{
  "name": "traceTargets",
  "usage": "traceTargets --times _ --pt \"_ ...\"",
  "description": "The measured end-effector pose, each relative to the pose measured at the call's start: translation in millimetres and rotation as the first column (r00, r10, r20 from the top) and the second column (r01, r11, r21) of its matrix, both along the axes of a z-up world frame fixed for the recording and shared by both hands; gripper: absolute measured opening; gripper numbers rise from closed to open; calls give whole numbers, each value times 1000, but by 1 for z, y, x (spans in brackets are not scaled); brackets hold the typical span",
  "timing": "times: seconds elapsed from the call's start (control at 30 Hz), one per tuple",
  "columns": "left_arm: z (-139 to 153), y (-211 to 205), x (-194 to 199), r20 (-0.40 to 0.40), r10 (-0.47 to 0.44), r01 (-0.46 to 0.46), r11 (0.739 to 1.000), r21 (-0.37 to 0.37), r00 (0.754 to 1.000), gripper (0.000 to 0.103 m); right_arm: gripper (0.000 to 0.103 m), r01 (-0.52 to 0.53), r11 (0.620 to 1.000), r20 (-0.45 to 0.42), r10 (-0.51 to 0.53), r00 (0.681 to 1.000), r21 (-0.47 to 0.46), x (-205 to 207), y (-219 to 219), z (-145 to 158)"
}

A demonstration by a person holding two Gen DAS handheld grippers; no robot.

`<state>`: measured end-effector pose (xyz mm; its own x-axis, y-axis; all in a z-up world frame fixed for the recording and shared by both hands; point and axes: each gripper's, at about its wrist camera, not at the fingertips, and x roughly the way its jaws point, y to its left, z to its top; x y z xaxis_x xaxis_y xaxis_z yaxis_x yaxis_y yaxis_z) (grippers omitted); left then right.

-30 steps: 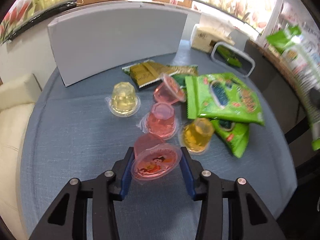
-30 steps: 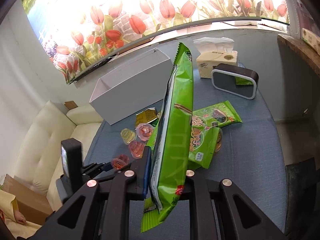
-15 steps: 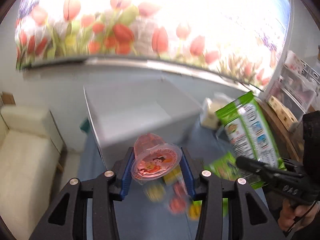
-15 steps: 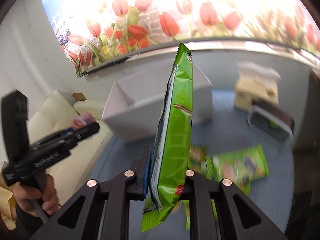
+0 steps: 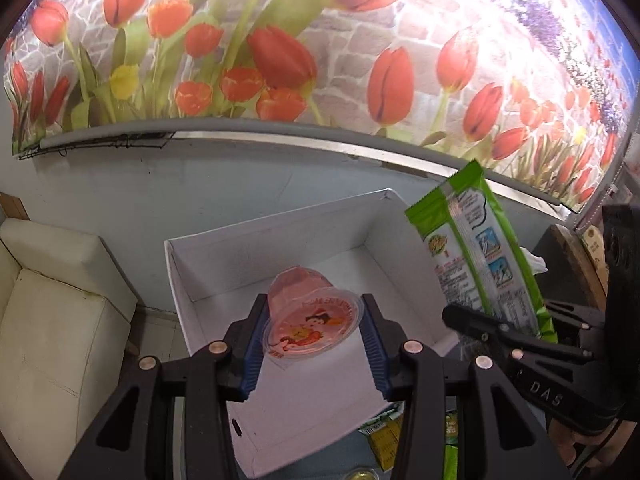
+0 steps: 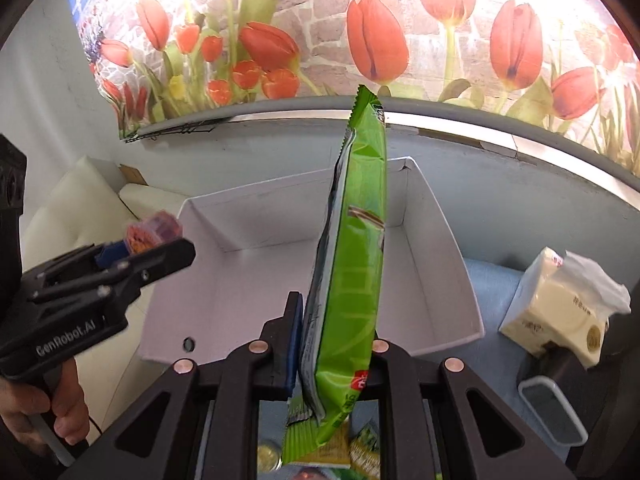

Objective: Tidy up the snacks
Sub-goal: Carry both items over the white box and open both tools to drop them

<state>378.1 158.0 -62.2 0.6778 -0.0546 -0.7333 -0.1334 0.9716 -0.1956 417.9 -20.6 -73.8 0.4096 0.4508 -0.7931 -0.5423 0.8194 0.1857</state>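
While both grippers hang over the white box (image 5: pixel 304 240), each carries one snack: left gripper (image 5: pixel 312 334) is clamped part-way shut on a pink jelly cup (image 5: pixel 308 316), blue pads pressing the rim on both sides, printed lid facing the camera. Right gripper (image 6: pixel 332 360) is pinched almost fully shut on the lower end of a green snack bag (image 6: pixel 352 264), bag standing upright, top seal well above the box's far wall.

Step in hand, as I judge it: drop both items into the box. To do it well: lower each one past the rim before letting go, cup toward the box's left end, bag toward the right end so they don't land on each other. The bag is tall and floppy; tip it flat or lean it on a wall, else it may hang over the rim. Release the cup low so it doesn't roll or bounce.

Containers: white box sits at the far edge of the blue table (image 6: pixel 492 280), open top, and the floor that shows is bare. Tissue box (image 6: pixel 560 312) stands right of it, apart from it. Small dark-rimmed tray (image 6: pixel 552 412) sits at the table's right edge, contents unclear. More snack packets (image 5: pixel 384 440) lie on the table at the box's near side, mostly hidden.
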Motion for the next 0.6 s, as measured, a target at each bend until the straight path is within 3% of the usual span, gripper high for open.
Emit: traceTargets --times 0.1,0.13,0.17,0.2,0.23,0.27,0.33,0.6 --pt "-9 1 5 -15 -2 2 1000 -1 1000 50 19 12 1000 -14 -12 1000 5 12 7 -3" --pt "-10 1 5 -13 -9 9 1000 -4 1000 54 26 18 1000 -6 -17 1000 8 14 8 -3" --pt "-10 0 4 -13 -11 11 1000 -2 1000 75 58 21 1000 -4 -21 1000 6 15 8 -4" --pt "-9 0 3 -5 -4 4 1000 8 1000 91 71 33 999 -1 -33 999 11 16 8 -4" --pt "-6 0 1 11 9 -9 1000 23 1000 99 75 62 998 19 -62 998 4 16 5 -4" --pt "-4 1 2 19 12 -13 999 29 1000 103 75 61 998 25 -61 998 25 14 1 -4" --pt "0 2 0 24 2 -3 1000 27 1000 103 75 58 997 8 -58 998 49 16 -4 -6" --pt "9 -1 -11 35 10 -12 997 74 999 103 75 98 990 73 -106 992 96 2 -33 15"
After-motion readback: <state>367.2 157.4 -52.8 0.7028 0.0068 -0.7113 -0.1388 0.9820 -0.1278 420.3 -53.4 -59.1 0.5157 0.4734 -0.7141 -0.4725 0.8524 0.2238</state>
